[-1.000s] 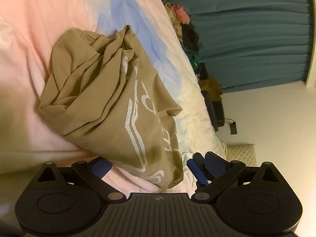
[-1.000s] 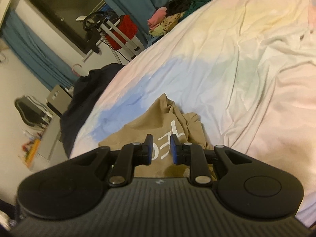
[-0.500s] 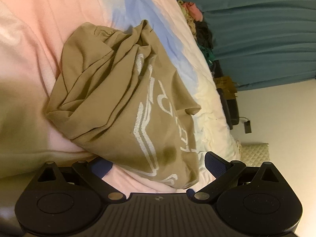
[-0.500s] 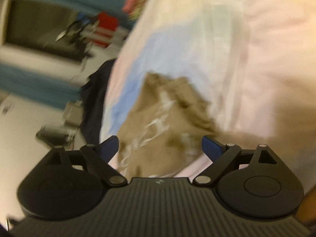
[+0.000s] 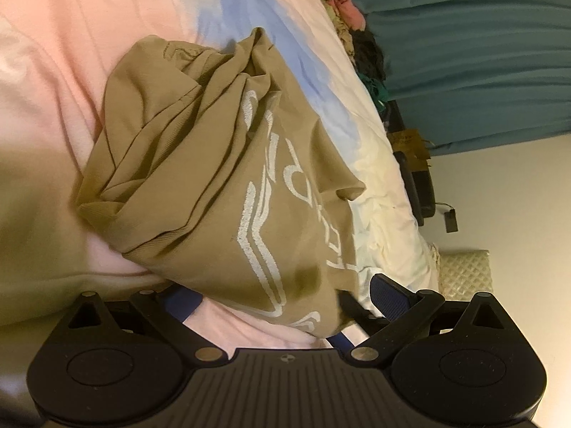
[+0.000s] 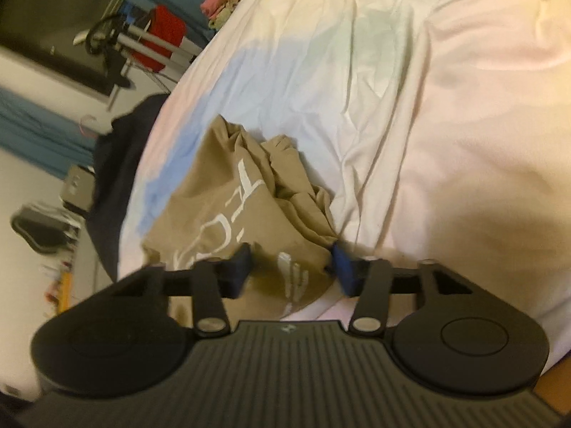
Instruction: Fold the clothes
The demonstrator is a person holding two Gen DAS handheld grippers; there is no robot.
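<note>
The shirt [image 5: 221,185] is tan with white letters. It lies in a crumpled heap on the bed [image 5: 46,82], on the pink and blue sheet.

The left gripper [image 5: 285,303] is at the near end of the shirt. Its blue fingers [image 5: 389,299] stand wide open, one on each side of the shirt's near end. They do not squeeze it. Another dark gripper tip shows just by the right finger, at the shirt's edge.

The right gripper [image 6: 291,273] is low over the near edge of the shirt [image 6: 235,214]. Its fingers [image 6: 237,267] have just been closing and now stand partly apart. A bit of the shirt lies between them. The right finger touches a bunched fold, but the fingers do not pinch the cloth yet.

Past the far side of the bed there is a teal curtain [image 5: 481,53]. A pile of clothes [image 5: 346,10] sits at the bed's far edge.
</note>
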